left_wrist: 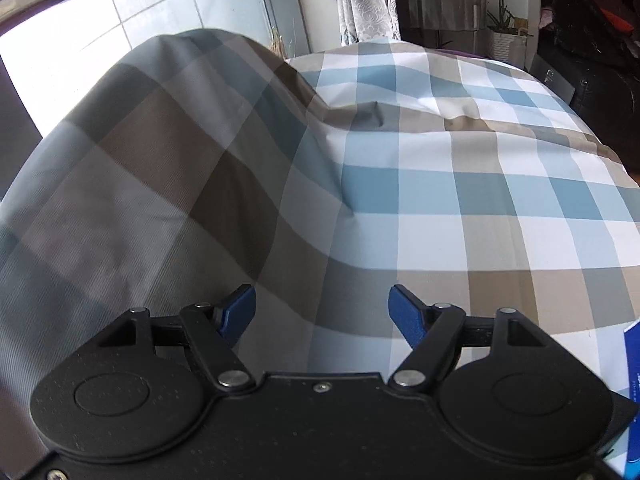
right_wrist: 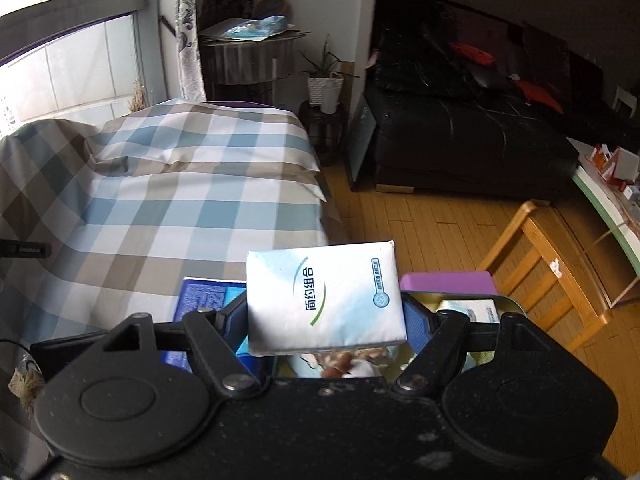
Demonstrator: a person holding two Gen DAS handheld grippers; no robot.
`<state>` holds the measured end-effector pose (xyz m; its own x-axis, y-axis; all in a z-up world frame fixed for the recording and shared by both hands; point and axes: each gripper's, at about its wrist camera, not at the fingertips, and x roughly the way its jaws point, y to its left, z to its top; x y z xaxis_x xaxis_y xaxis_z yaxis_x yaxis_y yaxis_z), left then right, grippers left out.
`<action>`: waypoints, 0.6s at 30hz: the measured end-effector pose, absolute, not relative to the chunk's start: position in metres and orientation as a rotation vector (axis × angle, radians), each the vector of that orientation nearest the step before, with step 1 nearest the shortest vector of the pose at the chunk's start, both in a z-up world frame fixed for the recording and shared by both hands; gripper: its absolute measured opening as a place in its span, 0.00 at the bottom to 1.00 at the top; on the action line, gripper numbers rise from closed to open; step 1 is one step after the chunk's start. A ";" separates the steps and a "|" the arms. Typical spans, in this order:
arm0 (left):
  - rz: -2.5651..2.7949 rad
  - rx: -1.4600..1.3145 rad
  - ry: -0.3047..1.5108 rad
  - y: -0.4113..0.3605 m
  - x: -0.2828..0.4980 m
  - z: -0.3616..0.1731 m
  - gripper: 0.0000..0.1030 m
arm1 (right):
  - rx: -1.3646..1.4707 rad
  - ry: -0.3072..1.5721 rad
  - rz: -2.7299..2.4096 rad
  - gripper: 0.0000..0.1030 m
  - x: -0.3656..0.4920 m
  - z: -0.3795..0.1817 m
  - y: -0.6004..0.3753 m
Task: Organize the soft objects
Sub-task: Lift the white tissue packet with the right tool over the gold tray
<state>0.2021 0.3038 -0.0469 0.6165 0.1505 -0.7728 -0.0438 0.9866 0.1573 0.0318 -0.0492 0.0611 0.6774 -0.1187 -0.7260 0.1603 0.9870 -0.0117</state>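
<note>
— Between the blue pads of the right gripper [right_wrist: 326, 320]: a white tissue pack [right_wrist: 322, 298], clamped by its two sides, long axis running away from the wrist, far end tipped up and clear of everything below.

— And under it?

— Directly beneath, an open tin [right_wrist: 472, 300] with a metal rim, already holding another pale pack [right_wrist: 472, 310]; picture lining visible at the near end. Just past the tin's far edge, a purple block [right_wrist: 446, 282]. To the left of the pack, touching nothing of it, a blue packet [right_wrist: 200, 304] lying on the checked cover [right_wrist: 168, 208] near its front edge.

— So the move ahead?

— Probably straight down and slightly right into the tin, beside the pack already there. Little sideways travel needed; long axis likely wants lining up with the tin's length first.

— Left side?

— Left gripper [left_wrist: 322, 308] open, nothing between the pads, hovering over the checked cover toward a raised fold [left_wrist: 192, 128] at the left edge. Much farther from the tin; only a sliver of blue packet at its right margin. Clearly the right hand's job.
</note>
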 end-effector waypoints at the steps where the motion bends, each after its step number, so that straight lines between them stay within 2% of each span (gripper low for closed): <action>1: 0.123 0.115 0.922 0.304 0.198 -0.046 0.68 | 0.072 0.811 -0.166 0.72 0.029 0.059 -0.057; 10: 0.236 0.083 1.055 0.313 0.150 -0.031 0.68 | 0.167 0.761 -0.132 0.72 0.015 0.048 -0.085; 18: 0.348 0.034 1.071 0.307 0.093 0.018 0.68 | 0.155 0.726 -0.058 0.72 -0.004 0.042 -0.084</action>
